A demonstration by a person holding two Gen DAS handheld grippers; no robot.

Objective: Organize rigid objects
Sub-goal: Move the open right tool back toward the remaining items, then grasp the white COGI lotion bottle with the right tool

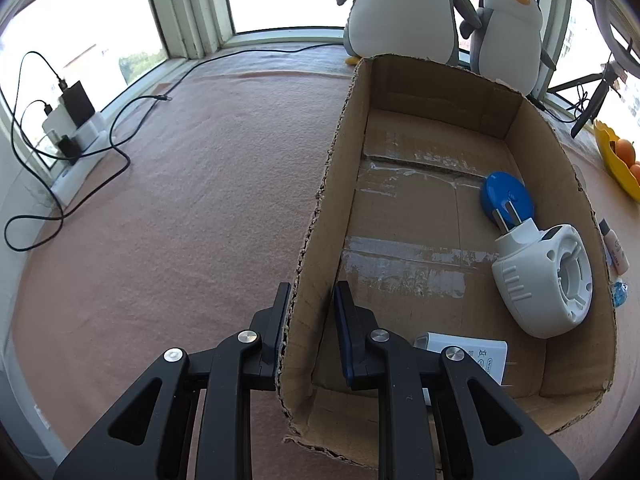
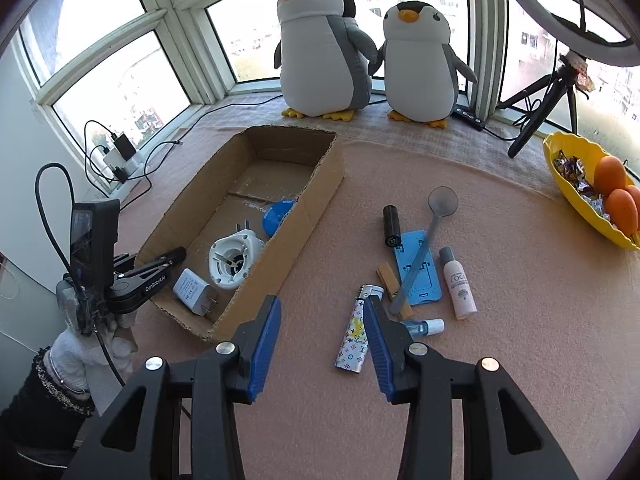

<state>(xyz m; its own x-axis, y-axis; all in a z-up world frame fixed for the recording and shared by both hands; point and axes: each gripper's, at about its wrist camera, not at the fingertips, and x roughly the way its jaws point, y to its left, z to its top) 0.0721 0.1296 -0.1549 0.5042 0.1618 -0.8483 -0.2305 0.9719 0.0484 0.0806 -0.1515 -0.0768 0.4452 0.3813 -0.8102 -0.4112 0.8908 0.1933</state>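
The right gripper [image 2: 322,334] hangs open and empty. The lighter [image 2: 355,330] lies between its jaws at one o'clock: light, stiff and slick, likely best pinched across its narrow patterned sides. The left gripper [image 1: 310,312] clamps the cardboard box [image 1: 560,168] wall at eleven o'clock.
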